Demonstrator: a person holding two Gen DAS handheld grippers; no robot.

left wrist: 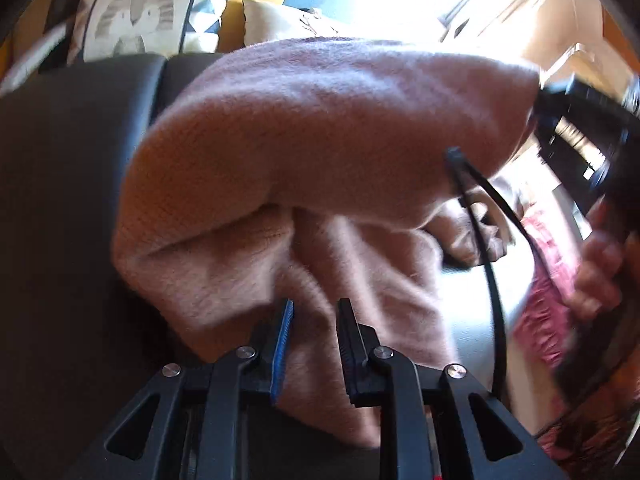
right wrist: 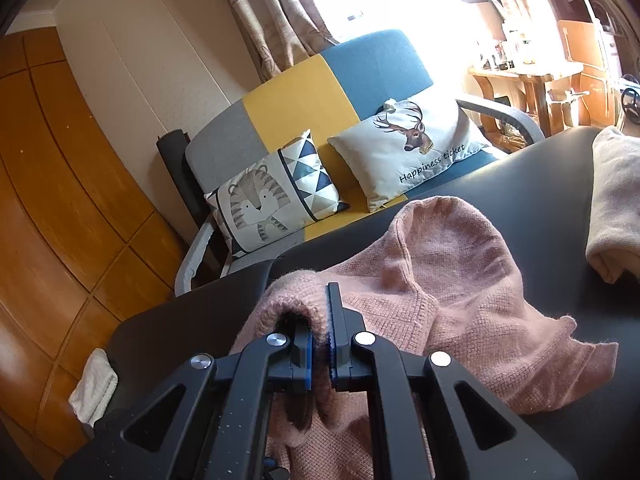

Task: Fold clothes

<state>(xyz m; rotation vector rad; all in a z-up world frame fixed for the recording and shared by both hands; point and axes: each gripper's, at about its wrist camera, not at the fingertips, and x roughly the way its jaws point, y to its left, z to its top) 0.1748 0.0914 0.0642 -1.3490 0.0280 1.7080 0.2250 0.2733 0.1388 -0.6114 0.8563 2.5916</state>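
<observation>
A pink knit sweater (left wrist: pixel 320 128) bulges up, blurred, across the left wrist view above the black table (left wrist: pixel 60 200). A thick fold of it runs between the fingers of my left gripper (left wrist: pixel 316 320), which is shut on it. In the right wrist view the sweater (right wrist: pixel 460 272) lies rumpled on the table (right wrist: pixel 520 184), and my right gripper (right wrist: pixel 326 320) is shut on a ribbed edge of it. The right gripper (left wrist: pixel 576 136) also shows at the sweater's far end, with a hand (left wrist: pixel 600 276) below it.
A folded beige cloth (right wrist: pixel 616 200) lies at the table's right edge. A white cloth (right wrist: pixel 94 388) hangs off the left corner. Behind the table stands a sofa (right wrist: pixel 340 88) with two printed pillows. A black cable (left wrist: pixel 492 272) loops beside my left gripper.
</observation>
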